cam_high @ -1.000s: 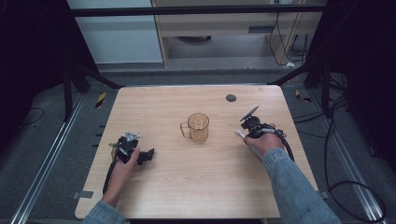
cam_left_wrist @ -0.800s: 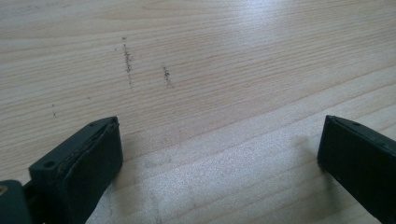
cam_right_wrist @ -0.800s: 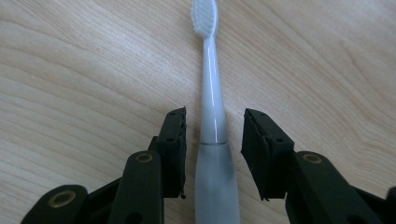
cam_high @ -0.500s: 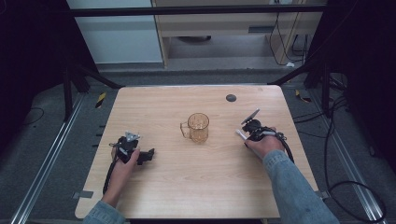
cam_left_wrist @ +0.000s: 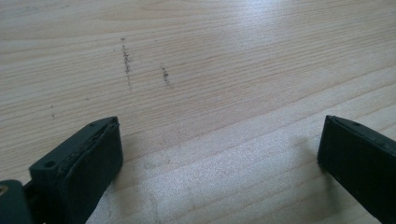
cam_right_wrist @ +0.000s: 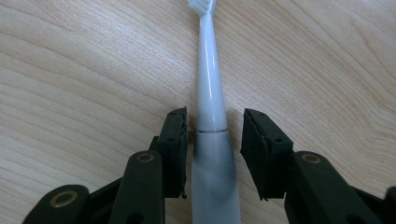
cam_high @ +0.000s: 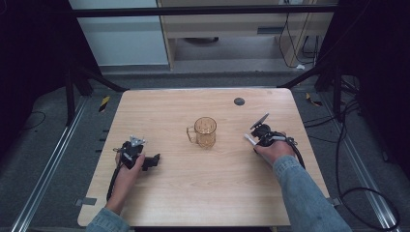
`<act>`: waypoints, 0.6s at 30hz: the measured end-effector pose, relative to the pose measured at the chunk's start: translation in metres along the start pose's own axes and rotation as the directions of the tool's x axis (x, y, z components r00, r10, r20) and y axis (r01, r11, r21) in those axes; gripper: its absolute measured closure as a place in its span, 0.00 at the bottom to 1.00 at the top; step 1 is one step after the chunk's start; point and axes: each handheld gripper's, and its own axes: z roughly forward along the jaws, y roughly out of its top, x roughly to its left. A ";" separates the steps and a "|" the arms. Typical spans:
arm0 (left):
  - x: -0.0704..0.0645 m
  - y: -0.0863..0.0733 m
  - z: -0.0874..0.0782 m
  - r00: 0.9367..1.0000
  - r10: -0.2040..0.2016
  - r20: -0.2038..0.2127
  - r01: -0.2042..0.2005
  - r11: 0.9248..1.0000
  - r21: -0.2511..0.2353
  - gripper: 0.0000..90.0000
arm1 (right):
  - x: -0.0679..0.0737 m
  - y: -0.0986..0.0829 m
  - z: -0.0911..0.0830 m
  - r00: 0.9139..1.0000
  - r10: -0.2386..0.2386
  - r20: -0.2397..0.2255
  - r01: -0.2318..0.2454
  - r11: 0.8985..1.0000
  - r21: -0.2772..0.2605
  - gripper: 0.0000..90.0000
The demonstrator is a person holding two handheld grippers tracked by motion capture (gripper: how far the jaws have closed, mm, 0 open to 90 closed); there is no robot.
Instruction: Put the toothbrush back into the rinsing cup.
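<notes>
Nothing moved: toothbrush (cam_right_wrist: 211, 116) lies between right gripper (cam_right_wrist: 212, 140) jaws

White toothbrush (cam_right_wrist: 208, 93) lying on table (cam_right_wrist: 84, 70) between parted hand-held gripper (cam_right_wrist: 214, 140) jaws.

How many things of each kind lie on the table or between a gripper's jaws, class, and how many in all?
Amber mug: 1
White toothbrush: 1
Dark round disc: 1
Total: 3

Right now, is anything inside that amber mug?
The mug looks empty through its clear amber wall; its very bottom is hard to judge. The toothbrush lies between the right hand-held gripper jaws.
</notes>
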 end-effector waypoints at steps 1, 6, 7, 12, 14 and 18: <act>0.000 0.000 0.000 1.000 0.000 0.000 0.000 1.000 0.000 0.00 | 0.000 0.000 0.000 1.000 -0.003 -0.002 0.003 1.000 0.002 0.68; 0.000 0.000 0.000 1.000 0.001 0.000 -0.001 1.000 0.000 0.00 | 0.001 0.000 0.002 1.000 -0.007 -0.005 0.007 1.000 0.008 0.69; 0.000 0.000 0.000 1.000 0.001 0.000 -0.001 1.000 0.000 0.00 | 0.001 0.000 0.002 1.000 -0.007 -0.005 0.007 1.000 0.008 0.69; 0.000 0.000 0.000 1.000 0.001 0.000 -0.001 1.000 0.000 0.00 | 0.000 0.000 0.003 1.000 -0.009 -0.008 0.009 1.000 0.010 0.70; 0.000 0.000 0.000 1.000 0.001 0.001 -0.001 1.000 0.000 0.00 | 0.000 0.000 0.003 1.000 -0.009 -0.008 0.009 1.000 0.011 0.70; 0.000 0.000 0.000 1.000 0.002 0.001 -0.002 1.000 0.000 0.00 | 0.000 0.000 0.002 1.000 -0.011 -0.012 0.011 1.000 0.015 0.74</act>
